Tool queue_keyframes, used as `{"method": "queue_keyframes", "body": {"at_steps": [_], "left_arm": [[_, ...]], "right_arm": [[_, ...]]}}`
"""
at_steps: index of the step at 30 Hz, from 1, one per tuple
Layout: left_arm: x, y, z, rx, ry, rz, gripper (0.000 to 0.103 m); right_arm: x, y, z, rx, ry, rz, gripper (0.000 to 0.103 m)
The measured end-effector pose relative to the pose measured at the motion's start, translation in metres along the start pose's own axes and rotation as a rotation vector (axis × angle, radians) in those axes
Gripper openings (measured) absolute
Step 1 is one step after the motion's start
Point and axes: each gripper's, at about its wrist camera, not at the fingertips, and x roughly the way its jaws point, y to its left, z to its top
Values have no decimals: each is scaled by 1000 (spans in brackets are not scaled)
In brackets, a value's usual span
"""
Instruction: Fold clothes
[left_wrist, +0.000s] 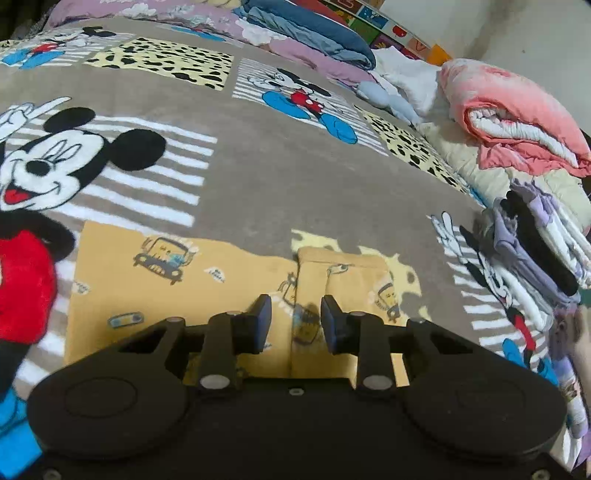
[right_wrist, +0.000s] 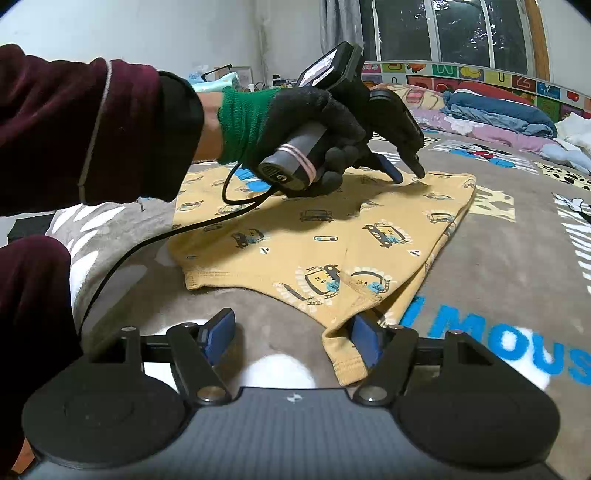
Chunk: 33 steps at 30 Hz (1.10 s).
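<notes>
The right gripper (right_wrist: 291, 341) is held with its jaws spread wide, and nothing is clamped between them; the hemmed near corner of the yellow garment (right_wrist: 314, 236) is seen lying against the inner face of its right finger (right_wrist: 364, 341), though whether the cloth is merely touched or already hooked cannot be told from this angle. The left gripper (left_wrist: 295, 319) is likewise released, its blue pads parted above a fold line in the same cloth, and in the right wrist view its fingertips are seen pressed down at the garment's far edge, held by a black-and-green gloved hand (right_wrist: 295, 122).

The garment is laid flat on the Mickey Mouse blanket (left_wrist: 277, 177), near the person. It is judged to be partly folded: one side is doubled over, so that a second layer is shown along the right edge and at the near corner. At least one more fold is probably left before it can be added to the stack of folded clothes (left_wrist: 539, 251) at the far right of the left wrist view.

The cloth is a soft yellow knit, printed with small cartoon cars and buses and finished with a stitched hem. It is seen to lie smooth with few wrinkles.
</notes>
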Motion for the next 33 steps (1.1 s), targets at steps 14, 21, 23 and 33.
{"method": "queue_keyframes", "body": {"at_steps": [14,21,23,33], "left_arm": [[-13,-8,-3,53,-67,-22,0],[-2,-5,-7,102,-45,60,0],[-4,-7,-9,125,-56,57,0],[-12,-45,-10,337,-90,85,8]], "right_arm": [[-1,-1,0,6,0,7,69],[-2,0,-1,-7,6,6,69],[-2,0,-1,-10,8,7,69],[-15,3,6,-30,26,-44,67]]}}
